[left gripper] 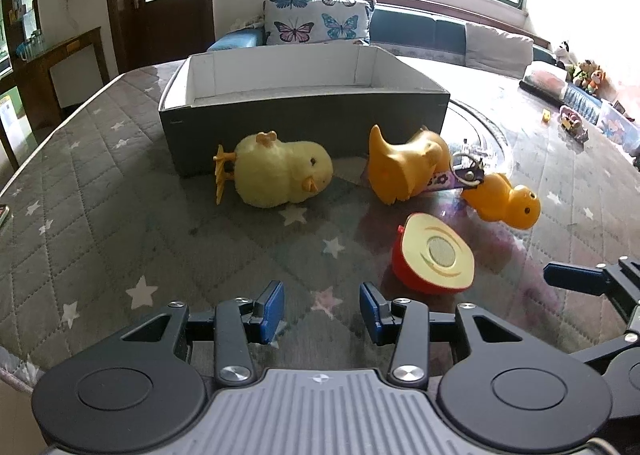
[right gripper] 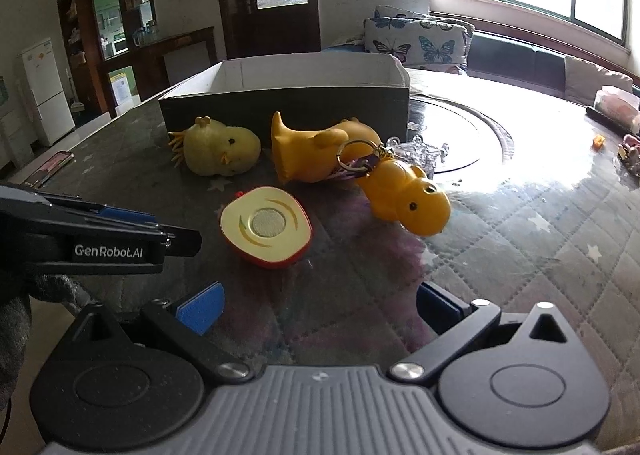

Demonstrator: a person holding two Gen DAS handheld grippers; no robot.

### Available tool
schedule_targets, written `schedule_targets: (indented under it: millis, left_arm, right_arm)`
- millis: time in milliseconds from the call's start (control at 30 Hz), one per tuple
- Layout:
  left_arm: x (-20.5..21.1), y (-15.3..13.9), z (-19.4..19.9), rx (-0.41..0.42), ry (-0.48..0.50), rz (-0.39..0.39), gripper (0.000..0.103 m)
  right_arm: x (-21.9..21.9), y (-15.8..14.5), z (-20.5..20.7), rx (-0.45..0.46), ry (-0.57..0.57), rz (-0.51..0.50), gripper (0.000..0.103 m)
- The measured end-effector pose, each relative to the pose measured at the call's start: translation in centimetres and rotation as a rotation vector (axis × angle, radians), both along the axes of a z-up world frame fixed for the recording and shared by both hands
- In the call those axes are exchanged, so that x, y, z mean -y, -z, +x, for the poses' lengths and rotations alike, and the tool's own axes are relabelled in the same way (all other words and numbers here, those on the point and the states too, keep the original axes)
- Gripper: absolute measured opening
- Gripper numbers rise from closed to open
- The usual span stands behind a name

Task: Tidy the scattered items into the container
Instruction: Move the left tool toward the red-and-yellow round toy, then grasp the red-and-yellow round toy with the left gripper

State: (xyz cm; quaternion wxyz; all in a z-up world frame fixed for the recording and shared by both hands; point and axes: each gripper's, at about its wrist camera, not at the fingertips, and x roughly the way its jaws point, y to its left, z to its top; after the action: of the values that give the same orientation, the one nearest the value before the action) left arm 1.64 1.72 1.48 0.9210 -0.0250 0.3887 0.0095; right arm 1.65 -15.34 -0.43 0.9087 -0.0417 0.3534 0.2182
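Observation:
An open grey box [left gripper: 304, 117] [right gripper: 280, 107] with a white inside stands on the table. In front of it lie a fuzzy yellow chick [left gripper: 282, 173] [right gripper: 222, 151], a large orange duck [left gripper: 404, 165] [right gripper: 316, 153], a smaller orange duck [left gripper: 506, 201] [right gripper: 408, 195] and a purple keyring strap [left gripper: 460, 177] [right gripper: 360, 165] between the ducks. A red toy apple half [left gripper: 434, 259] [right gripper: 266, 231] lies nearest, cut face up. My left gripper [left gripper: 322, 313] is open, low over the cloth, short of the apple. My right gripper [right gripper: 316, 309] is open too, just behind the apple.
The table carries a quilted star cloth [left gripper: 120, 215] under glass, with a glass turntable [right gripper: 460, 131] behind the ducks. Small toys and boxes [left gripper: 576, 99] sit at the far right edge. A phone [right gripper: 52, 167] lies at the left edge. A sofa with butterfly cushions [left gripper: 316, 21] stands beyond.

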Motion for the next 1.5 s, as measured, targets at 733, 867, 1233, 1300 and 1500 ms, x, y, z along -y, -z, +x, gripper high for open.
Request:
schedule_targets:
  millis: [733, 867, 1233, 1300, 1500]
  left_arm:
    - [0.5, -2.4, 3.0, 0.008, 0.133, -0.151, 0.045]
    - [0.8, -2.1, 3.7, -0.016, 0.161, -0.173, 0.045]
    - [1.1, -1.0, 5.3, -0.072, 0.196, -0.193, 0.044]
    - [0.9, -0.9, 5.5, -0.083, 0.199, -0.204, 0.044]
    - [0.4, -0.5, 6.1, -0.104, 0.209, -0.265, 0.037]
  right_arm:
    - [-2.2, -0.5, 2.1, 0.019, -0.102, 0.032, 0.09]
    - [-2.5, -0.5, 2.3, 0.013, -0.121, 0.041, 0.084]
    - [-2.6, -0.1, 3.1, -0.016, -0.144, 0.051, 0.063]
    - [-2.6, -0.1, 3.2, -0.015, -0.144, 0.053, 0.059]
    - [-2.5, -0.1, 3.4, -0.018, -0.147, 0.055, 0.054]
